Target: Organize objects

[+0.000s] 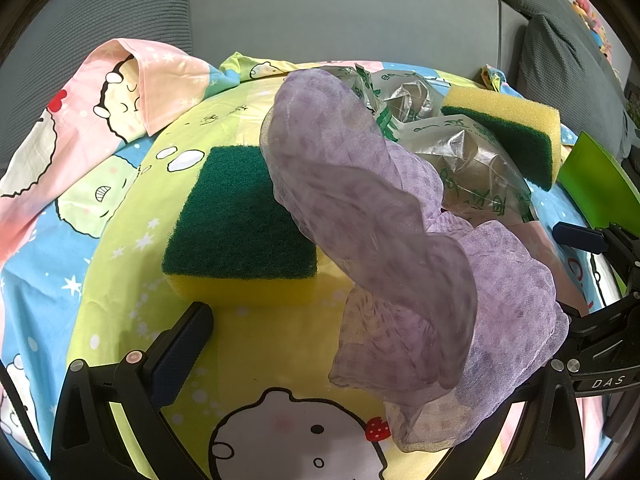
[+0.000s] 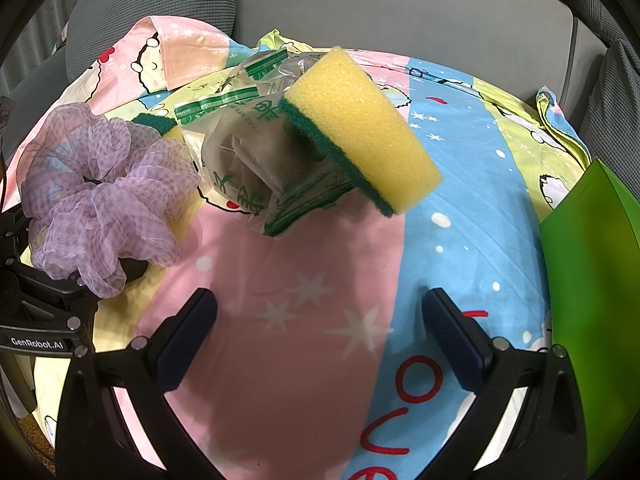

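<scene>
Both claws gape; bare sheet [image 2: 304, 280] lies between right claw [image 2: 320, 328].

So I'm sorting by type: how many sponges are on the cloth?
2. One sponge lies flat, green side up, partly under the purple mesh scrunchie. The other sponge leans tilted on the plastic bag. More may be hidden.

Bright, even indoor light, colours vivid in both views. Soft shadow falls on the bedsheet [image 2: 304, 320] under the right gripper [image 2: 320, 332], faint one beside the sponge [image 1: 240, 220]. Mild glare on the plastic bag [image 2: 256, 156]. Heavy fisheye bend w/ dark vignette at corners. Purple mesh scrunchie [image 1: 380, 240] close-up, slightly soft.
</scene>
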`<state>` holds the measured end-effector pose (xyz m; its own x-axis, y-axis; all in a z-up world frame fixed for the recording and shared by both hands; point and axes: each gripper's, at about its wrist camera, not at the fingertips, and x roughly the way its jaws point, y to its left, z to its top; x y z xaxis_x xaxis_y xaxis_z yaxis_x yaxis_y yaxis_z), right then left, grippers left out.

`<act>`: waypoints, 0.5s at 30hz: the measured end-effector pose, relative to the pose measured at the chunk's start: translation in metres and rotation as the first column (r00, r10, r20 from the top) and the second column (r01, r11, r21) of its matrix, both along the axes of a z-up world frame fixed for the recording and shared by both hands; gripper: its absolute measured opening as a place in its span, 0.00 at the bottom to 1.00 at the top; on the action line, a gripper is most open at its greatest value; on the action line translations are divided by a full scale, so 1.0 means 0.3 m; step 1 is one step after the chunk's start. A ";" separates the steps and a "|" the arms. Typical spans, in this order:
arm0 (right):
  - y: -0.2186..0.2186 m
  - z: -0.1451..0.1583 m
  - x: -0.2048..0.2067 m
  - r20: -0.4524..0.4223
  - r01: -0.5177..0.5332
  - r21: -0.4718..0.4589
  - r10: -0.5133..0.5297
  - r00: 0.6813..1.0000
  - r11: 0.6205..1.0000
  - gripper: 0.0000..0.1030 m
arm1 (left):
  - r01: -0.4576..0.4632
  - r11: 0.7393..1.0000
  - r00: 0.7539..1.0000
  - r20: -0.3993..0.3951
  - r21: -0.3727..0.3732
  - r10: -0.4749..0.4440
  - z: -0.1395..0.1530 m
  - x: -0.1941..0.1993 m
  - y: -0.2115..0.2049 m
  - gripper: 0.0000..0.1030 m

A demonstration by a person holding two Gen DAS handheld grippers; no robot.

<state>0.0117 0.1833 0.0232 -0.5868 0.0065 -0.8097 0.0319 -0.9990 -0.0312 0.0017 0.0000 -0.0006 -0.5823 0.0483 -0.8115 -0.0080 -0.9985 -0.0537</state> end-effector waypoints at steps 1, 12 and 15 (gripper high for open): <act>0.000 0.000 0.000 0.000 0.000 0.000 0.000 1.000 1.000 1.00 | 0.000 1.000 1.000 0.000 0.000 0.000 0.000 0.000 0.000 1.00; -0.002 0.003 0.002 0.000 0.000 0.000 0.000 1.000 1.000 1.00 | 0.002 1.000 1.000 0.000 0.000 -0.002 0.000 0.000 0.000 1.00; -0.002 0.004 0.003 0.000 0.001 0.000 -0.001 1.000 1.000 1.00 | 0.002 1.000 1.000 0.000 0.000 -0.002 0.000 0.000 0.000 1.00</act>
<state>0.0125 0.1828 0.0245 -0.5870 0.0067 -0.8096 0.0313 -0.9990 -0.0310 0.0018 -0.0001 -0.0005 -0.5822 0.0493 -0.8115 -0.0102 -0.9985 -0.0534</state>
